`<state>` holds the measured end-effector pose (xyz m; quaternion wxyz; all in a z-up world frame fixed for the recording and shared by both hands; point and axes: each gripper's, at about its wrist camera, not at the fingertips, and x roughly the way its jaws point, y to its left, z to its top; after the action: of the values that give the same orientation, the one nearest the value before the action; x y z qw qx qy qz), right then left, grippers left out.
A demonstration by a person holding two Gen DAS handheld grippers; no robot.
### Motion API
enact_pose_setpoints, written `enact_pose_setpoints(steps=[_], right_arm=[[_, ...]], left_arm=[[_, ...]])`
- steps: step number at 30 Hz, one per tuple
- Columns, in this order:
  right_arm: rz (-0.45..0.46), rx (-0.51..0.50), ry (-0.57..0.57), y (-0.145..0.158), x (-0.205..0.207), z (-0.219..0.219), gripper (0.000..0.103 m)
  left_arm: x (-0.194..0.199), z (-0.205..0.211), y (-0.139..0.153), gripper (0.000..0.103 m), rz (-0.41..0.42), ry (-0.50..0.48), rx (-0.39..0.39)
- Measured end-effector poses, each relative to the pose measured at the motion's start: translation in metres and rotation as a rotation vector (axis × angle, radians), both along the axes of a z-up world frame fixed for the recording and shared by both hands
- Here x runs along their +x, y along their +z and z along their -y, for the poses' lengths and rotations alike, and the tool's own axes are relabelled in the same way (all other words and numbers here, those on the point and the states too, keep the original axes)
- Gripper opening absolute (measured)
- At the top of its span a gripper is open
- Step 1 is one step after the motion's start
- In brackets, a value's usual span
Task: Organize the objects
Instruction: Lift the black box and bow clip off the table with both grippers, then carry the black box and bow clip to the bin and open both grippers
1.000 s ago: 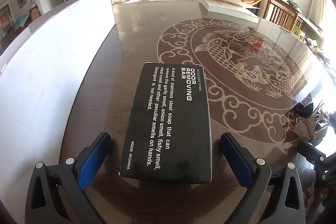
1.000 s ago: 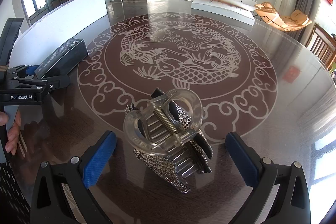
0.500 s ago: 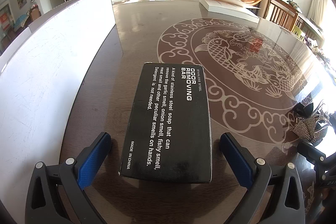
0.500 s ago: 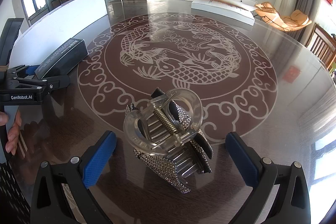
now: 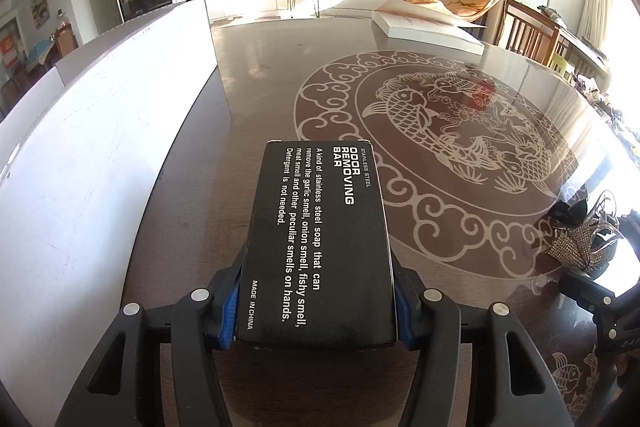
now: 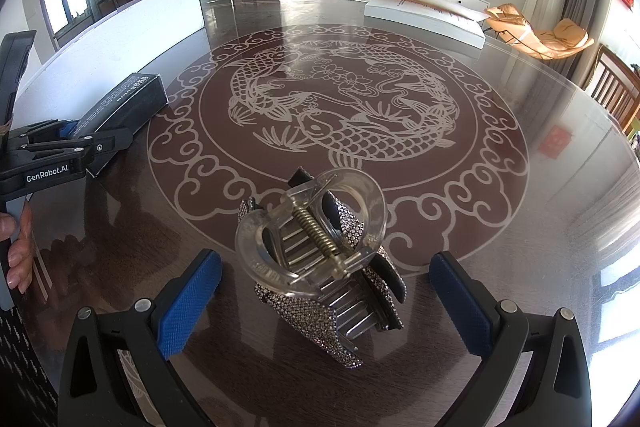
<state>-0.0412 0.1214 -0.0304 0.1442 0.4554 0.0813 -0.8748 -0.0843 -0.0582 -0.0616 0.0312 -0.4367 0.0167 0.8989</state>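
left gripper [image 5: 318, 311] clamps near end of black box [image 5: 318, 243] on counter [image 5: 260, 75] | right gripper [image 6: 324, 301] spread wide around hair claw [image 6: 320, 259], not touching | advice: lift box level, close squarely on claw's body

You cannot see the blue pads of the left gripper [image 5: 316, 311] well, because the black box [image 5: 318, 247] covers most of them, and its bottom face on the table [image 5: 260, 75] is hidden. In the left wrist view the hair clip [image 5: 584, 239] is small and partly cut by the dark right edge. In the right wrist view your left hand [image 6: 16, 251] is cut off by the picture's edge, and the small side print on the box is too blurred to read.
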Motion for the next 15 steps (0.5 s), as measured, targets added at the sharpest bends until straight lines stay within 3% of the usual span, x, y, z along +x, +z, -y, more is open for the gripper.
enact_pose_setpoints(steps=[2,4,5,6,10,15], right_arm=[[0.042,-0.003,0.047,0.002,-0.006,0.000,0.103],[0.027,-0.015,0.075,0.011,-0.009,0.000,0.095],[0.028,-0.015,0.091,0.014,-0.009,0.001,0.079],[0.059,-0.022,0.114,0.013,-0.013,0.002,0.057],[0.071,0.014,0.102,0.021,-0.007,0.004,0.052],[0.020,-0.108,0.060,0.059,0.008,0.003,0.052]], left_arm=[[0.001,-0.001,0.001,0.057,0.000,-0.007,0.000],[0.002,-0.004,0.002,0.057,0.001,-0.017,0.016],[0.002,-0.005,0.003,0.057,-0.002,-0.021,0.024],[0.002,-0.006,0.004,0.057,-0.005,-0.025,0.029],[0.011,-0.005,0.013,0.057,-0.032,-0.031,0.072],[0.046,0.020,0.053,0.057,-0.109,0.018,0.258]])
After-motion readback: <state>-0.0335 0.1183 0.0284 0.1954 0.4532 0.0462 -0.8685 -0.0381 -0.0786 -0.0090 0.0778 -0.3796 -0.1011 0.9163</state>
